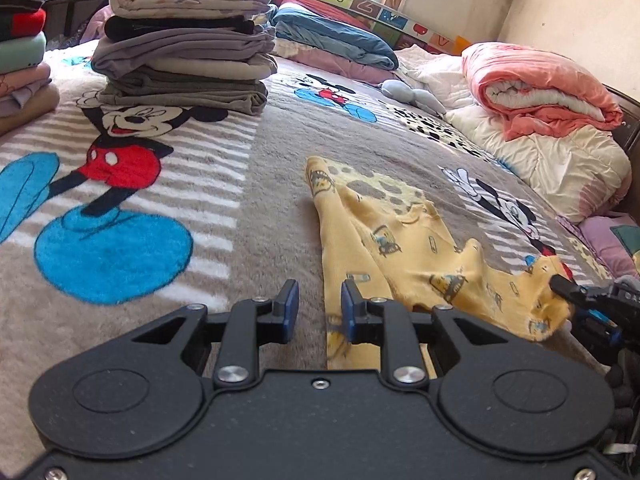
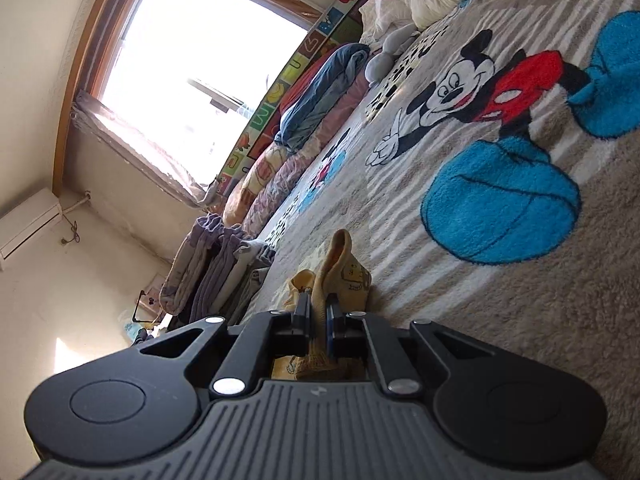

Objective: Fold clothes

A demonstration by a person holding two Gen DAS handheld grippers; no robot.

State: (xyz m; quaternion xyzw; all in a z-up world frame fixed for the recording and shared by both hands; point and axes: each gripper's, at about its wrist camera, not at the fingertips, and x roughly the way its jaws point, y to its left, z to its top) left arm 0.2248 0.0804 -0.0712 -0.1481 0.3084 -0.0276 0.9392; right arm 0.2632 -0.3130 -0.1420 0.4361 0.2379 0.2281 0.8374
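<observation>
A yellow printed child's garment (image 1: 404, 240) lies crumpled on the grey cartoon-mouse blanket (image 1: 264, 184) that covers the bed. In the left wrist view my left gripper (image 1: 318, 300) hovers low over the garment's near-left edge. Its blue pads (image 1: 289, 304) stand apart, with blanket showing between them and the cloth's edge passing by the right pad. At the right of that view my right gripper (image 1: 560, 285) pinches the garment's right corner. The right wrist view is rolled sideways and shows my right gripper (image 2: 318, 312) shut on a bunched fold of the yellow garment (image 2: 344, 268).
A tall stack of folded clothes (image 1: 184, 40) stands at the back left, with another stack (image 1: 20, 40) at the left edge. Folded blue bedding (image 1: 336, 36), a grey plush toy (image 1: 416, 96) and a rolled pink quilt (image 1: 536, 88) line the far and right sides.
</observation>
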